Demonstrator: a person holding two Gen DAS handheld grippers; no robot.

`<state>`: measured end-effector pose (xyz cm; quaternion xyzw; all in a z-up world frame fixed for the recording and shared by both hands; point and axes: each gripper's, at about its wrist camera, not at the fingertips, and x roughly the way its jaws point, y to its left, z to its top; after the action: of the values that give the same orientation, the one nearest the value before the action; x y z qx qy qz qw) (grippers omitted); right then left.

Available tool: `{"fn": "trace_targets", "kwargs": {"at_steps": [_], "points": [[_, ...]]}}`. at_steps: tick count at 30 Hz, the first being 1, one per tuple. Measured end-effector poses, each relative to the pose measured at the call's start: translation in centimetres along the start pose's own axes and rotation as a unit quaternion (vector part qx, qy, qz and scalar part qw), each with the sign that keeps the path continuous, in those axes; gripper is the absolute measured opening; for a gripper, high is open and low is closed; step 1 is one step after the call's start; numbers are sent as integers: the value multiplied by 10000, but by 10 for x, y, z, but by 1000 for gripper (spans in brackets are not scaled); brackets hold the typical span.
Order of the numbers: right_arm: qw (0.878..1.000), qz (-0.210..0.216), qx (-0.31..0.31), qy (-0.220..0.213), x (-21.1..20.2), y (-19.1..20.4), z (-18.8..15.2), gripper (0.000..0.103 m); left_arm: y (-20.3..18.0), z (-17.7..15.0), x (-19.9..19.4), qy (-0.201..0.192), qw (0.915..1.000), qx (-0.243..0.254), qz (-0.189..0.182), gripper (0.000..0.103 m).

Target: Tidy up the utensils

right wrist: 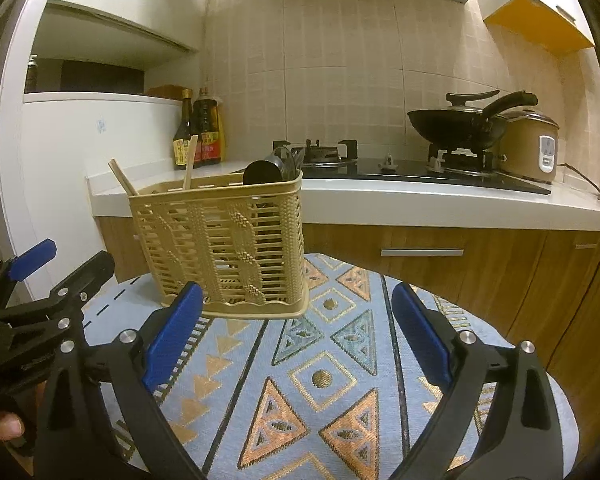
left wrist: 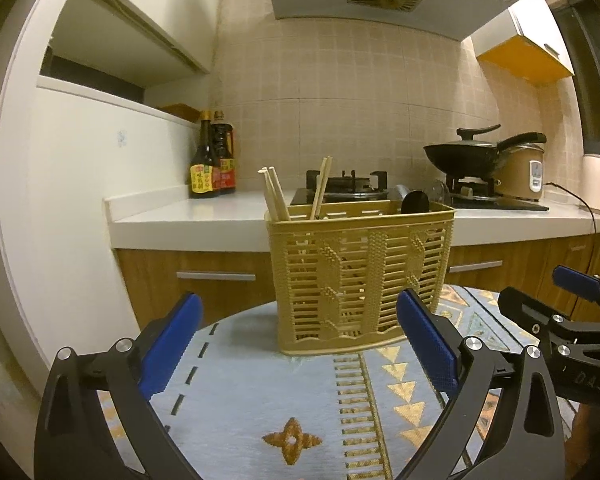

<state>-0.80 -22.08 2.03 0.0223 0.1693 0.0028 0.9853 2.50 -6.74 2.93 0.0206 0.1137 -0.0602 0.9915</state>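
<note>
A tan slotted plastic utensil basket (left wrist: 360,276) (right wrist: 224,244) stands upright on a round table covered with a blue patterned cloth (left wrist: 260,400) (right wrist: 340,360). Wooden chopsticks (left wrist: 276,196) (right wrist: 190,160) stick out of its left part. A black ladle (left wrist: 414,202) (right wrist: 260,172) shows at its right end. My left gripper (left wrist: 300,340) is open just in front of the basket with nothing between its blue pads. My right gripper (right wrist: 298,332) is open too, to the right of the basket and empty.
Behind the table runs a white counter (left wrist: 204,216) with two sauce bottles (left wrist: 212,164), a gas hob (left wrist: 344,188), a black wok (left wrist: 460,156), a rice cooker (right wrist: 532,148) and a kettle (left wrist: 598,176). Wooden cabinets (right wrist: 420,252) stand below. A thumb (right wrist: 8,426) shows at lower left.
</note>
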Motion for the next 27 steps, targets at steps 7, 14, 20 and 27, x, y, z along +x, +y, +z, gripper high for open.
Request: {"fn": "trace_targets", "kwargs": {"at_steps": [7,14,20,27], "points": [[10000,-6,-13,18,0,1,1,91,4,0,0,-3,10000,-47,33,95],[10000,13,42,62,2,-1,1,91,3,0,2,23,10000,-22,33,95],[10000,15,51,80,2,-1,0,92,3,0,0,-38,10000,-4,54,95],[10000,3,30,93,4,0,0,92,3,0,-1,-61,10000,21,47,95]]}}
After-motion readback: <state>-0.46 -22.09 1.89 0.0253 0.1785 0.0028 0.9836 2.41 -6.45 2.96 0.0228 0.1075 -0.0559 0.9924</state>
